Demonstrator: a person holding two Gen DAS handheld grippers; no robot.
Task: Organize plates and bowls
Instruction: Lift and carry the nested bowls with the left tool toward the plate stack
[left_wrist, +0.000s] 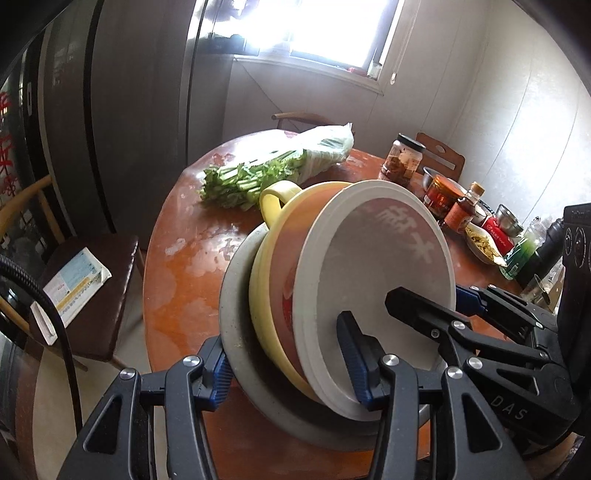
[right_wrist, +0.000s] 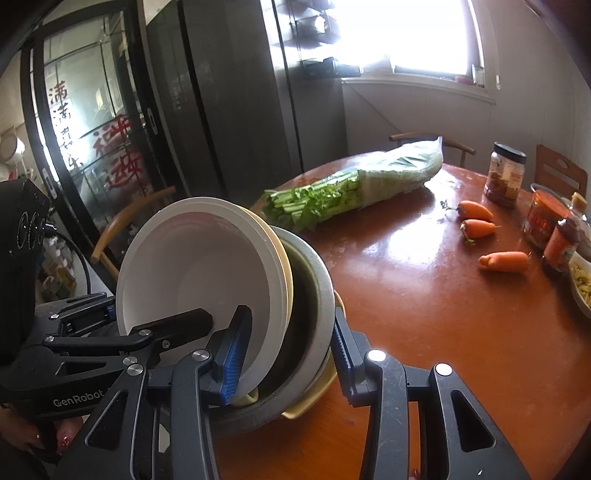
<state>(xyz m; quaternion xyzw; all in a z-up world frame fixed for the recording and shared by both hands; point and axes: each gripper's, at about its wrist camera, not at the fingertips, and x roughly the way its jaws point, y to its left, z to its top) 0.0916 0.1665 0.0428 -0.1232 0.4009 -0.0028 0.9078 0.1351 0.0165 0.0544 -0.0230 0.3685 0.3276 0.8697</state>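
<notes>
A nested stack of dishes is held tilted above the round wooden table (left_wrist: 184, 266): a white bowl (left_wrist: 373, 295) innermost, a yellow handled bowl (left_wrist: 273, 206) around it, a grey plate (left_wrist: 236, 332) outermost. My left gripper (left_wrist: 291, 373) is shut across the stack's rim, one pad inside the white bowl, the other behind the grey plate. In the right wrist view my right gripper (right_wrist: 288, 354) grips the opposite side of the same stack, with the white bowl (right_wrist: 199, 273) and grey plate (right_wrist: 314, 295) between its pads.
A bag of green vegetables (right_wrist: 351, 188) lies at the table's far side. Three carrots (right_wrist: 502, 260), jars (right_wrist: 504, 173) and sauce bottles (left_wrist: 461, 208) crowd the right side. Wooden chairs (left_wrist: 85, 280) stand at the left, a dark fridge (right_wrist: 236, 110) behind.
</notes>
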